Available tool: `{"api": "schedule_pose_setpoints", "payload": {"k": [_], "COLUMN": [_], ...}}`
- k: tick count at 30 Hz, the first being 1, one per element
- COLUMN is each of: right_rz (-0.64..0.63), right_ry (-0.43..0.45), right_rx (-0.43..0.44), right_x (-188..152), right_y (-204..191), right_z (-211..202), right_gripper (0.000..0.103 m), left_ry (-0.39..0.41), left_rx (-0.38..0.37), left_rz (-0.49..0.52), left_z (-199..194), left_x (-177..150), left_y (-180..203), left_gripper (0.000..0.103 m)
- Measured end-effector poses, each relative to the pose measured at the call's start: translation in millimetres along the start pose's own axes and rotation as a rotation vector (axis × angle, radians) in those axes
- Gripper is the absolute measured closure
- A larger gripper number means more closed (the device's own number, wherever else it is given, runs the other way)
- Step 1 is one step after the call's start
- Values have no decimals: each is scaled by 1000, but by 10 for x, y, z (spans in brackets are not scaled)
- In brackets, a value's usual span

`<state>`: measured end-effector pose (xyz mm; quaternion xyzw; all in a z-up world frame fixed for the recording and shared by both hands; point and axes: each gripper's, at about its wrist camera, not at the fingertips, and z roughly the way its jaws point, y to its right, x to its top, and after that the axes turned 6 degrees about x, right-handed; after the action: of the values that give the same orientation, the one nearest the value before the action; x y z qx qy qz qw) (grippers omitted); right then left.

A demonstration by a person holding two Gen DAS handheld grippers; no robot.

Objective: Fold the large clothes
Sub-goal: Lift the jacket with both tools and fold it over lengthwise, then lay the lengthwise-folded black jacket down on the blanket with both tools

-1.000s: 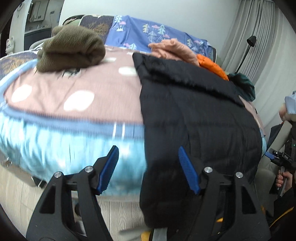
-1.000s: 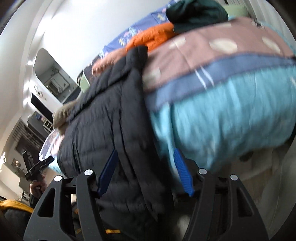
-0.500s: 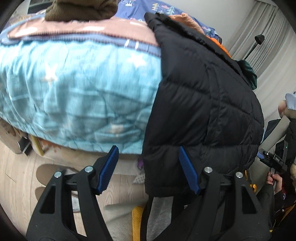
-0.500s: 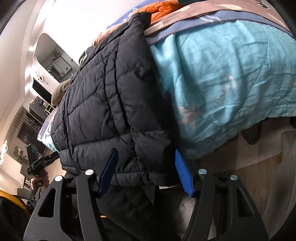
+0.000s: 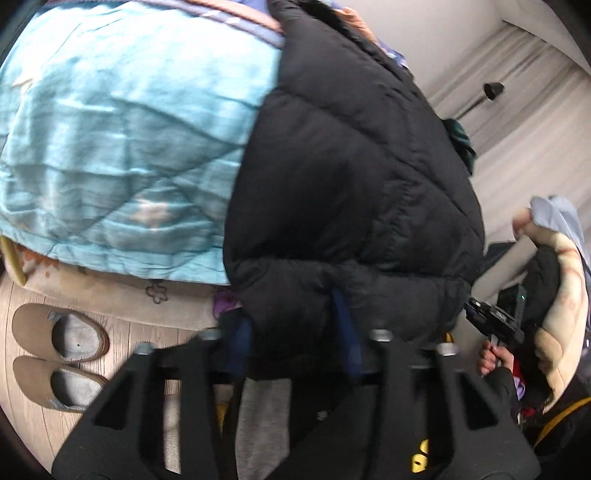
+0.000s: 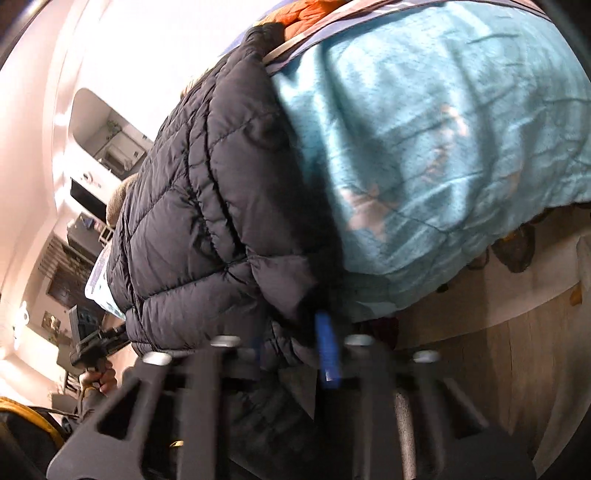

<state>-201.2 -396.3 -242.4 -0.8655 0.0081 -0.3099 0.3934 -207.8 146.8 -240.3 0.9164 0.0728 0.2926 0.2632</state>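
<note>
A black quilted puffer jacket point(image 5: 351, 177) lies on the bed and hangs over its front edge; it also shows in the right wrist view point(image 6: 207, 229). My left gripper point(image 5: 291, 332) is down at the jacket's bottom hem, its blue-padded fingers point(image 5: 343, 321) closed in on the left part of the hem. My right gripper point(image 6: 291, 350) is at the hem's right corner, its blue pads point(image 6: 327, 343) pinching the padded fabric. Each hand-held gripper shows at the edge of the other's view.
The bed carries a light blue quilted cover point(image 5: 122, 129) that hangs down beside the jacket. An orange garment point(image 6: 310, 11) lies on top, farther back. A pair of tan slippers point(image 5: 59, 354) sits on the wood floor at the left. Curtains and a lamp point(image 5: 493, 90) stand at the right.
Both grippers dropped from the bed top down to the jacket's hanging hem. Both jaws went from wide open to closed on the hem fabric.
</note>
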Motion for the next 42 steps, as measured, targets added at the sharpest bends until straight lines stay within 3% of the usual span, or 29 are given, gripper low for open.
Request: {"api": "schedule_pose_setpoints", "payload": {"k": [2,5,13,19,25,31,37,42], "right_rz": [11,21,45,24,-39,-50,-33,-4], "right_ry": [25,45,145,207,268,324,393,427], "right_rx": [28,76,284,427,462,515,515,533], "right_x": [-17,-46,8,180,497,983,1458,1900], "right_y": [20,23,-149,-410,-886,-1164,-1299,-1387], "right_z": [-92,-245,-668,-786,-832,-845,-767,-671], "right_gripper": [99,101,102,102,102,102,102,103], "left_ry": [3,14,103,187,275,350,419,441], "left_rx": [-20,-38,-238,-281,-356,-353,-366,-328], "left_rz": [28,55,78,75,67,118,117,152], "left_z": [-53,-133,-533,-689,-930,-1146,-1265,-1294], "left_x": [-8,15,130,282,628,1003,1504,1937], "left_y": [46,82,226,395,568,762,970,1134], "left_gripper": [86,92,95,96,96,96,96,96]}}
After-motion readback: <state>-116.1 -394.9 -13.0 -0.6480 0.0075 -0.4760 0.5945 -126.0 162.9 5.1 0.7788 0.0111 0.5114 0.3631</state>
